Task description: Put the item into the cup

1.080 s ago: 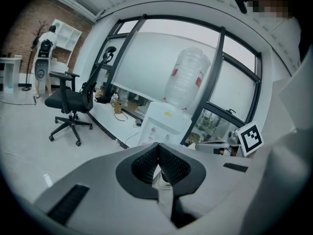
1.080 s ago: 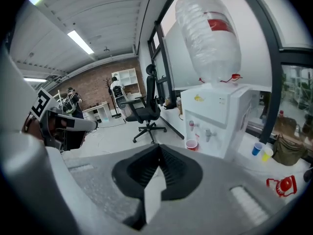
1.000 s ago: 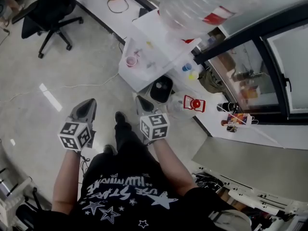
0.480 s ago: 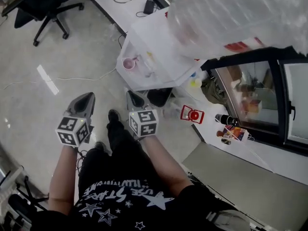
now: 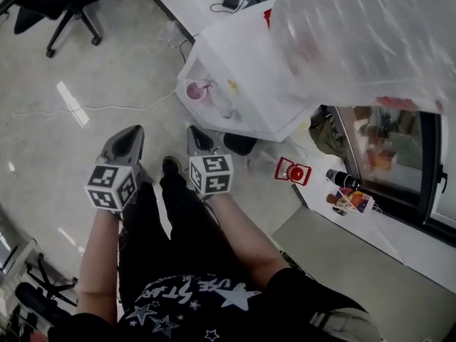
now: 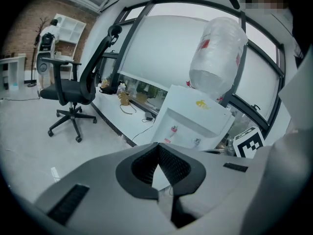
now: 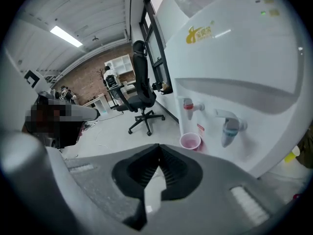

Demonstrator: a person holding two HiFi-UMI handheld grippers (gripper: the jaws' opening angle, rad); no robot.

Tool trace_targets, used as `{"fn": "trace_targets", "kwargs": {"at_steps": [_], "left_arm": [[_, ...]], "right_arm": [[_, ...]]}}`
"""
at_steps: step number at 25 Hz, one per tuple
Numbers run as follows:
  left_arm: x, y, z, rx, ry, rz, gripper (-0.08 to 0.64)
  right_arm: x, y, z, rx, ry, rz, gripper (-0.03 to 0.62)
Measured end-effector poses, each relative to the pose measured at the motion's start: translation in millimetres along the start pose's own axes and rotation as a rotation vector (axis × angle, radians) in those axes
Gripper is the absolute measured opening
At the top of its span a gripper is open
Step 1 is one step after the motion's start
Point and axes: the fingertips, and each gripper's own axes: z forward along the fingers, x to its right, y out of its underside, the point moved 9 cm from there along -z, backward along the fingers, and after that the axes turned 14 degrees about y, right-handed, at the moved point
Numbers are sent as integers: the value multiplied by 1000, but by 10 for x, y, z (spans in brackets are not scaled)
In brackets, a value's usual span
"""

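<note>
Pink cup (image 7: 190, 141) under tap (image 7: 189, 105); left hand-held gripper (image 5: 130, 135), right hand-held gripper (image 5: 197, 137) closed, empty.

Pretty standard office: shiny pale grey floor (image 5: 43, 141), black swivel office chair on wheels (image 6: 68, 89), long white desk (image 6: 124, 119) under big black-framed windows (image 6: 161, 48), red brick back wall (image 6: 22, 28), bright ceiling strip light (image 7: 68, 36).

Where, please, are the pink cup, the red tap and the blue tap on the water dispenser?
pink cup (image 7: 190, 141), right gripper view, on its open mouth.
red tap (image 7: 188, 104), right gripper view, on its red lever.
blue tap (image 7: 229, 127), right gripper view, on its blue spout.
</note>
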Motion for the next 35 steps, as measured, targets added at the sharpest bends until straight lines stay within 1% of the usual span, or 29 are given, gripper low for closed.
{"fn": "trace_targets", "kwargs": {"at_steps": [2, 7, 10, 13, 18, 26, 28, 31, 35], "left_arm": [[-94, 51, 85, -1, 18, -7, 6], [-359, 252, 292, -40, 56, -16, 6], [-492, 314, 407, -55, 97, -22, 6], [-635, 339, 516, -82, 140, -4, 6], [-893, 313, 662, -131, 204, 52, 6], [-1123, 261, 896, -163, 267, 78, 6], [-1153, 247, 960, -166, 279, 79, 6], [-1201, 227, 1045, -172, 292, 83, 6], [-1274, 184, 1165, -186, 311, 101, 6]], "right_arm": [[1, 42, 120, -7, 25, 23, 2], [-23, 92, 401, 6, 90, 57, 2], [8, 126, 540, 21, 140, 95, 2], [37, 170, 633, 34, 197, 144, 2], [1, 205, 752, 52, 274, 251, 2], [9, 89, 992, 134, 374, 338, 2], [22, 66, 1050, 156, 403, 356, 2], [49, 75, 1156, 162, 427, 370, 2], [109, 70, 1277, 163, 442, 358, 2]]}}
